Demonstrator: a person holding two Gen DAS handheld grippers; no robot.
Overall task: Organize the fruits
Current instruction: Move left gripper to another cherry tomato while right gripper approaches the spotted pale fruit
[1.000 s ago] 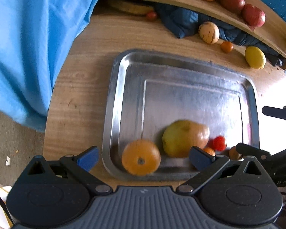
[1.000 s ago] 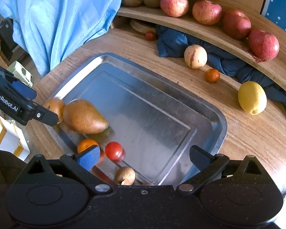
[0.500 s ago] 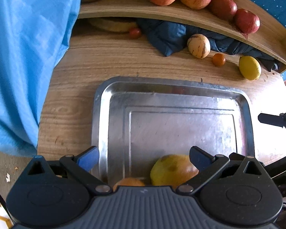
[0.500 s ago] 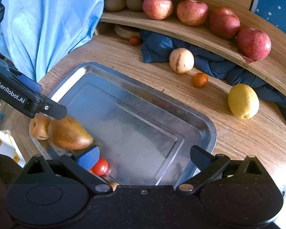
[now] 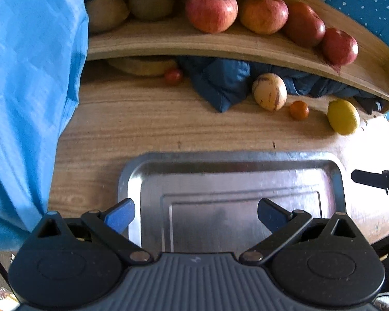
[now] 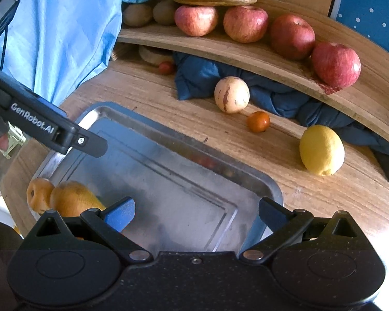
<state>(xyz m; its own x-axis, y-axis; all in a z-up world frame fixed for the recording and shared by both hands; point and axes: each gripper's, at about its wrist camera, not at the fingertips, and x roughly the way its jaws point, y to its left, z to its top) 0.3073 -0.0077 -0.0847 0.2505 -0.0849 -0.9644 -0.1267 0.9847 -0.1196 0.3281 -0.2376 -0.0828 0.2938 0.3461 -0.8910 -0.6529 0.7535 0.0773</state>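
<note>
Left hand-held gripper [image 5: 196,213] since withdrawn (empty), mango's [image 6: 74,199] long axis across tray [image 6: 246,175].

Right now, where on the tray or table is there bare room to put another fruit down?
The tray is bare across its middle and far side; only its near left corner is crowded, by the pear and a round orange fruit. The wood strip between the tray's far rim and the blue cloth is also free. It is tighter around the lemon and small orange fruit.
</note>
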